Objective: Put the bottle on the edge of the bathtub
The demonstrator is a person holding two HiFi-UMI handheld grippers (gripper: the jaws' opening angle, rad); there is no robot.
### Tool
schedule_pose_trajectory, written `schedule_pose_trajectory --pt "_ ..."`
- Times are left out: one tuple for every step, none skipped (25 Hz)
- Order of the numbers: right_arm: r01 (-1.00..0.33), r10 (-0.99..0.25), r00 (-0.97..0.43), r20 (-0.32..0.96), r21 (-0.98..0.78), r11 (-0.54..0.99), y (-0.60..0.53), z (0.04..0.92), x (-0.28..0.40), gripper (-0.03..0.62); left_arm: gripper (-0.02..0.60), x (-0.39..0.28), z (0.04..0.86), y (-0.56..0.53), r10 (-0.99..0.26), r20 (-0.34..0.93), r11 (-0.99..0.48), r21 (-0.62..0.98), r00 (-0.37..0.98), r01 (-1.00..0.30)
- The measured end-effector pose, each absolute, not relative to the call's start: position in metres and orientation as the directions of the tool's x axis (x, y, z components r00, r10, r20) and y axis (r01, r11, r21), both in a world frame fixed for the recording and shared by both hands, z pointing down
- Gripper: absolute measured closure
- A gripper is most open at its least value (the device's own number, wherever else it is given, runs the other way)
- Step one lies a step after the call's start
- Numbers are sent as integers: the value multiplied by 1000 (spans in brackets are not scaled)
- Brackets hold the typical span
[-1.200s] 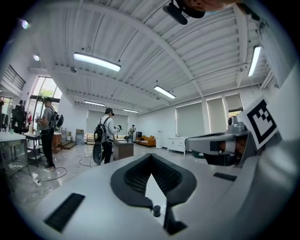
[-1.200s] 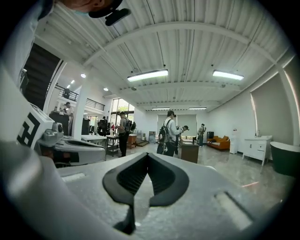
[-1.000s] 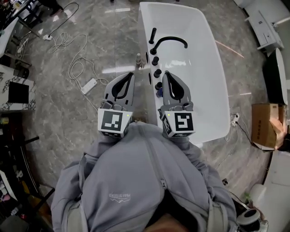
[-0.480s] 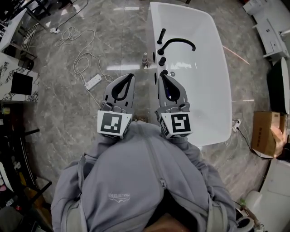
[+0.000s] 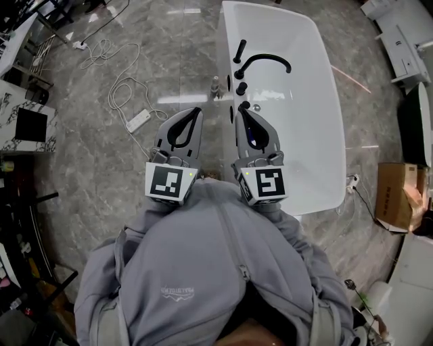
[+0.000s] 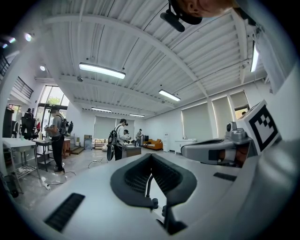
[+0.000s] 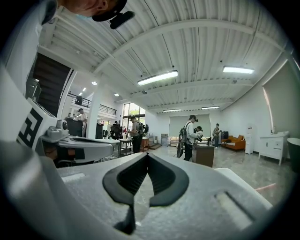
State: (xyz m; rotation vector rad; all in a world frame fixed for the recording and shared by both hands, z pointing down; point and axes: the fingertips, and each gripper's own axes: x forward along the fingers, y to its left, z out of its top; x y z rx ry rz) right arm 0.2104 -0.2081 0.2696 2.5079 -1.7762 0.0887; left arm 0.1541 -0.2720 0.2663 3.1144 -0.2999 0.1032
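A small pale bottle (image 5: 215, 86) stands on the grey marble floor, right beside the left wall of the white bathtub (image 5: 230, 20). Both grippers are held close in front of the person's chest and point away from it. My left gripper (image 5: 196, 110) is shut and empty, its tips over the floor short of the bottle. My right gripper (image 5: 239, 110) is shut too, its tips over the tub's left rim near the black knobs. In the left gripper view the left gripper (image 6: 151, 156) holds nothing, and in the right gripper view neither does the right gripper (image 7: 147, 154). Neither gripper view shows the bottle.
A black faucet (image 5: 260, 62) and knobs sit along the tub's left rim. A white power strip (image 5: 139, 121) with its cable lies on the floor at the left. A cardboard box (image 5: 394, 196) stands at the right. People (image 6: 56, 136) stand far off in the hall.
The head view has shifted, so tub and bottle sit a little further right. The right gripper has edged left. Both grippers stay shut before the chest.
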Motion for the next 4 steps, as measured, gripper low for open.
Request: schedule_pose_trajectory --pt "-943 -938 334 89 22 -333 -207 269 210 589 575 154 266 -271 -189 66 -982 5 980 -189" --pt "-942 -938 336 90 19 -335 -206 269 210 589 575 154 265 -269 -187 65 -982 5 980 -188" --pt "-942 -938 337 88 16 -337 -205 268 210 589 575 154 265 -268 -186 65 -982 4 980 -186" --pt "-941 -938 337 84 13 -337 -205 267 210 589 575 153 265 -267 -184 64 -983 3 981 -185"
